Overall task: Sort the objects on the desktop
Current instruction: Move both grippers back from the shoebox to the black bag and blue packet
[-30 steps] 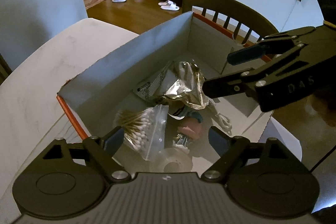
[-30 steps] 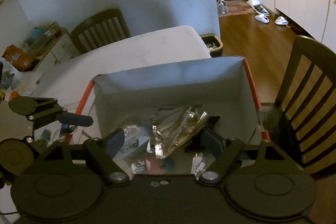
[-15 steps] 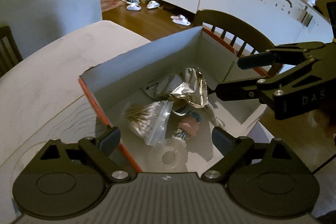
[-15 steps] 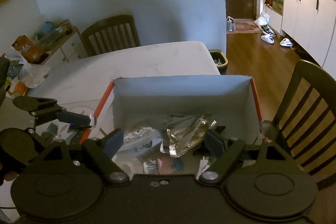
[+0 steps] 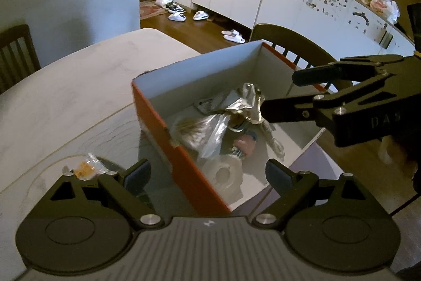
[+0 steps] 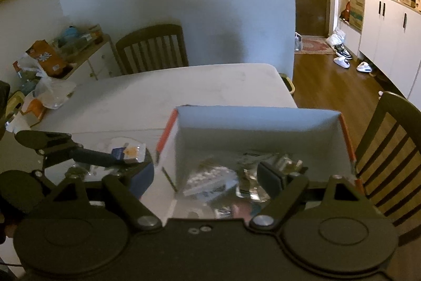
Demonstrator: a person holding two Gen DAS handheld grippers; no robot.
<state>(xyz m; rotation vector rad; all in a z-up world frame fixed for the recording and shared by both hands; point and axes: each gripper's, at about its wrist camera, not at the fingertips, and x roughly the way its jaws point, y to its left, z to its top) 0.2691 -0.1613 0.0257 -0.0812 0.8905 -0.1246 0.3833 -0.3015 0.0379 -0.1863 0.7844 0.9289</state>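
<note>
— Looking at what, biggest first?

— Taking in the pale table [image 5: 79,96], then the orange-sided box [image 5: 168,133] sitting at its near corner, open-topped, with a dark chair [image 5: 289,41] just behind its far wall.

— And holding what inside?

— Holding a crumpled foil wrapper [image 5: 247,102], a clear bag of cotton swabs [image 5: 202,131], a tape roll [image 5: 223,174]. Lying outside, on the table just left of the box, a small clear packet [image 5: 88,167] with orange bits.

— Grippers doing what?

— Hanging spread and empty, both. Left gripper [image 5: 208,173] straddling the box's near orange wall; right gripper [image 6: 205,177] hovering over the box, one finger close by the foil, touching or not being hard to tell.

— Judging the step how?

— Probably going for the packet next. Shifting left first to get clear of the wall, then coming down flat and pinching the packet across its middle, being thin and slippery.

— Minding what?

— Keeping off the box rim and the other gripper; using the open tabletop on the left, and lifting high before crossing the wall.
</note>
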